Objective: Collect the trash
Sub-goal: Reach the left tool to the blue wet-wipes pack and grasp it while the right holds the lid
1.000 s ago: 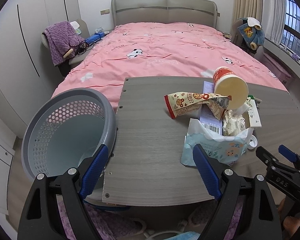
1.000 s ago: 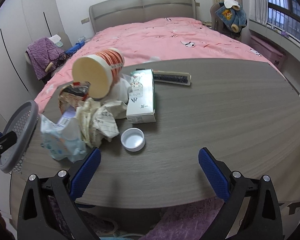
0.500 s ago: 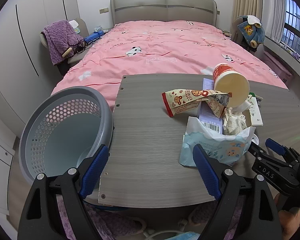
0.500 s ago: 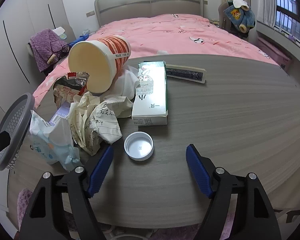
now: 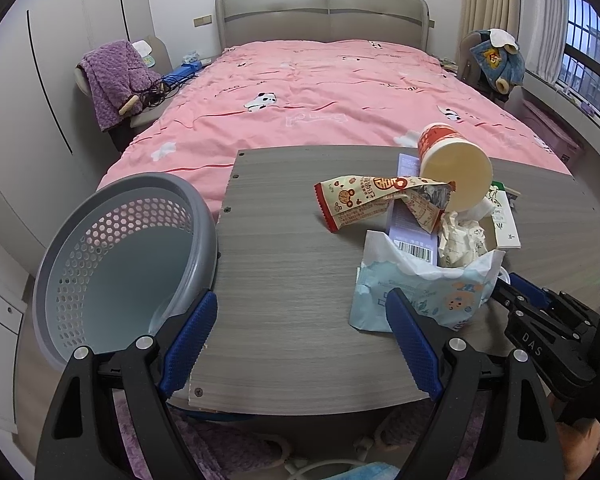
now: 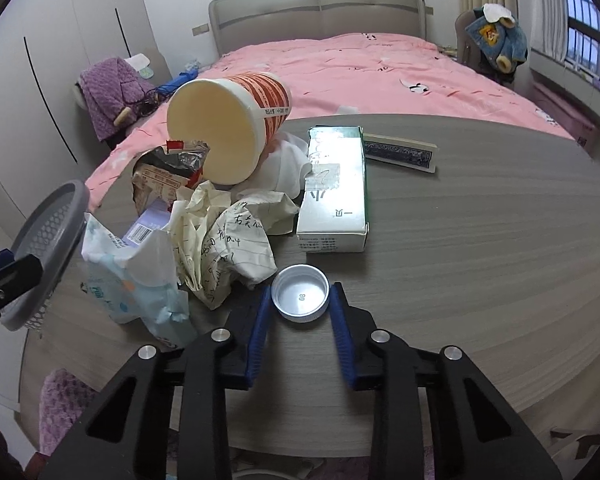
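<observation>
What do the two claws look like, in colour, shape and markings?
Both look alike. The right claw has a black frame with cut-out openings, round silver bolt heads and two long fingers faced with ribbed blue pads. The left claw has the same black frame, silver bolts and blue pads. In the left wrist view, the right claw's black body bears the white letters "DAS".

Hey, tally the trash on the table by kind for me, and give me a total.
Cups: 1
Cartons: 1
Snack wrappers: 1
Wipes packs: 1
Crumpled papers: 1
Caps: 1
Tissues: 1
Flat dark cards: 1
Purple barcoded packets: 1
Total: 9
</observation>
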`<action>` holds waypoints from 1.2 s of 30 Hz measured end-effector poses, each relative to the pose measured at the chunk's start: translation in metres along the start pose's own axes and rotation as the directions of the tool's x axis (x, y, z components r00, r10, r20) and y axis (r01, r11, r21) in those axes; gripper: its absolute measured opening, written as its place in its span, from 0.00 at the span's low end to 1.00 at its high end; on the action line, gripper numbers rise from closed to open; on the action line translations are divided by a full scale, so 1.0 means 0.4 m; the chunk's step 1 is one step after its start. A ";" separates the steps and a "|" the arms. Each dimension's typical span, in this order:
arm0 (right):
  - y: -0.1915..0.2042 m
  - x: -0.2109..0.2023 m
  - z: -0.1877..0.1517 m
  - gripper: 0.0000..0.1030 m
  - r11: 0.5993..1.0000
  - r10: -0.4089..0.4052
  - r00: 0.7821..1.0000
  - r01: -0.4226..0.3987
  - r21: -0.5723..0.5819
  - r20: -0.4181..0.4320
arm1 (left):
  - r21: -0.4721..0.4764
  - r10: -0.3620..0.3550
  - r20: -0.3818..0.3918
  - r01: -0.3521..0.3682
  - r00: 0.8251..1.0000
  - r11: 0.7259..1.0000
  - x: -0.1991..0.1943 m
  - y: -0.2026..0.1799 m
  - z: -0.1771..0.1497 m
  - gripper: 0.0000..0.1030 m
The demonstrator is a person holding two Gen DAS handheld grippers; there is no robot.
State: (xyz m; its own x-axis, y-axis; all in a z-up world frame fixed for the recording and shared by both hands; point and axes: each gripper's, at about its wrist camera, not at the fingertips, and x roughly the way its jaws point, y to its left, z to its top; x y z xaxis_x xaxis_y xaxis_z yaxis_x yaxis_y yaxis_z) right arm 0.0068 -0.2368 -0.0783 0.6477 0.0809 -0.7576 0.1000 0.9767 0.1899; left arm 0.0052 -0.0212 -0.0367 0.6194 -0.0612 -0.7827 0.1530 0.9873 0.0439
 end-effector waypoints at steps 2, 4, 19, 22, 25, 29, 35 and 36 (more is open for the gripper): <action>-0.005 -0.007 -0.002 0.29 1.000 0.004 1.000 -0.004 0.006 0.004 | 0.002 -0.004 0.000 0.004 1.000 1.000 -0.001 -0.002 0.000 0.80; -0.008 -0.015 -0.005 0.29 1.000 0.006 1.000 -0.006 0.011 0.009 | 0.004 -0.009 0.001 0.009 1.000 1.000 -0.004 -0.007 -0.002 0.80; -0.063 -0.088 -0.034 0.29 0.999 0.016 0.998 -0.018 0.043 0.053 | 0.040 -0.092 -0.005 0.092 0.996 0.995 -0.016 -0.097 0.000 0.80; -0.077 -0.097 -0.036 0.29 0.999 0.013 0.998 -0.016 0.051 0.059 | 0.068 -0.113 -0.010 0.113 0.994 0.991 -0.010 -0.135 -0.004 0.80; -0.098 -0.106 -0.043 0.29 0.997 0.019 0.998 -0.023 0.069 0.065 | 0.099 -0.138 -0.034 0.141 0.990 0.985 0.003 -0.177 -0.008 0.80; -0.124 -0.116 -0.051 0.29 0.996 0.019 0.997 -0.025 0.084 0.073 | 0.125 -0.142 -0.048 0.147 0.989 0.981 0.025 -0.222 -0.016 0.80; -0.149 -0.118 -0.049 0.29 0.994 0.021 0.997 -0.029 0.109 0.075 | 0.139 -0.111 -0.067 0.120 0.991 0.983 0.062 -0.259 -0.021 0.80; -0.152 -0.117 -0.048 0.29 0.993 0.021 0.997 -0.030 0.113 0.073 | 0.138 -0.104 -0.071 0.113 0.992 0.984 0.068 -0.261 -0.020 0.80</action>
State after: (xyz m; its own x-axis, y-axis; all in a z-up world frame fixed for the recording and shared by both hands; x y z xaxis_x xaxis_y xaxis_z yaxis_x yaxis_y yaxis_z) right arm -0.0441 -0.2962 -0.0665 0.7030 0.0872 -0.7058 0.1653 0.9452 0.2814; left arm 0.0000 -0.1248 -0.0677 0.5440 -0.1526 -0.8251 0.3268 0.9442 0.0408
